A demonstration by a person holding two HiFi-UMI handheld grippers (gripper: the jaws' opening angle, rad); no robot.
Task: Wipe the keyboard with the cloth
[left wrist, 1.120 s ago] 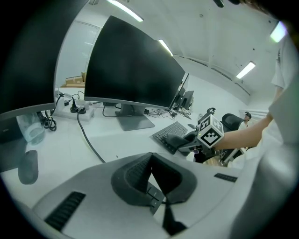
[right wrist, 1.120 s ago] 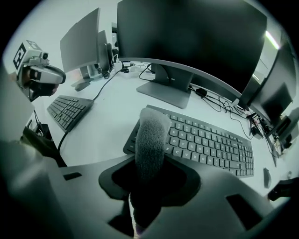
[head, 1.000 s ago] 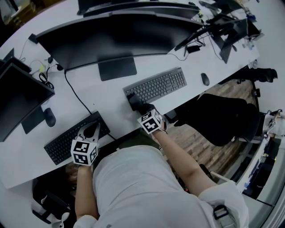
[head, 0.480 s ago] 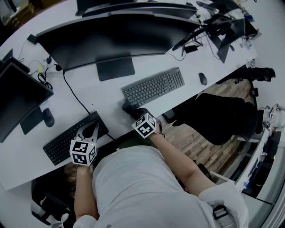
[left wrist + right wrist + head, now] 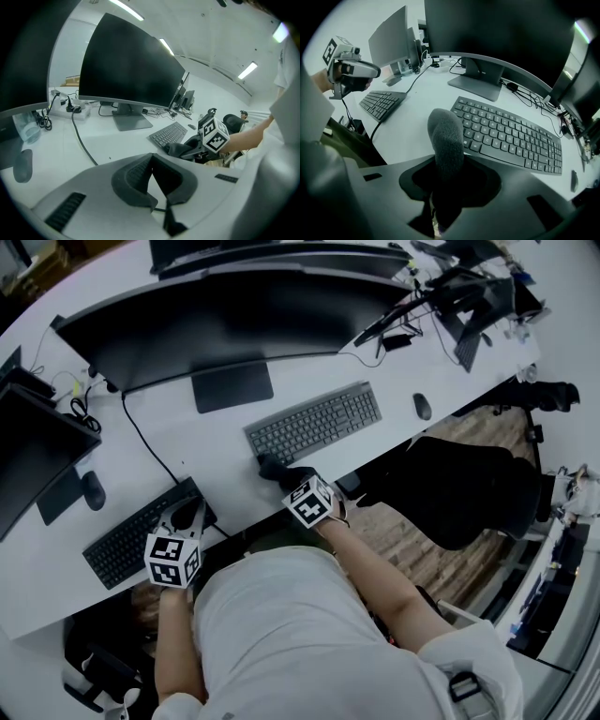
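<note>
A grey keyboard [image 5: 314, 423] [image 5: 511, 136] lies on the white desk [image 5: 216, 460] in front of a big curved monitor. My right gripper [image 5: 281, 474] [image 5: 446, 161] is shut on a dark grey cloth [image 5: 272, 469] [image 5: 446, 133]. The cloth bunch stands up between the jaws, just in front of the keyboard's near left corner. My left gripper [image 5: 187, 516] [image 5: 151, 155] hovers over a black keyboard [image 5: 136, 532] [image 5: 384, 103] to the left, its pads meeting at the tips with nothing held. The left gripper view also shows the cloth [image 5: 177, 149] and the grey keyboard [image 5: 169, 133].
The curved monitor [image 5: 216, 324] on its stand [image 5: 232, 385] is behind the grey keyboard. A mouse [image 5: 420, 406] lies to its right, another mouse [image 5: 91, 489] at far left. A black cable [image 5: 150, 442] crosses the desk. An office chair [image 5: 469, 488] stands off the desk's edge.
My right gripper has drawn the cloth off the grey keyboard's left end toward the near desk edge. The left gripper has barely moved.
</note>
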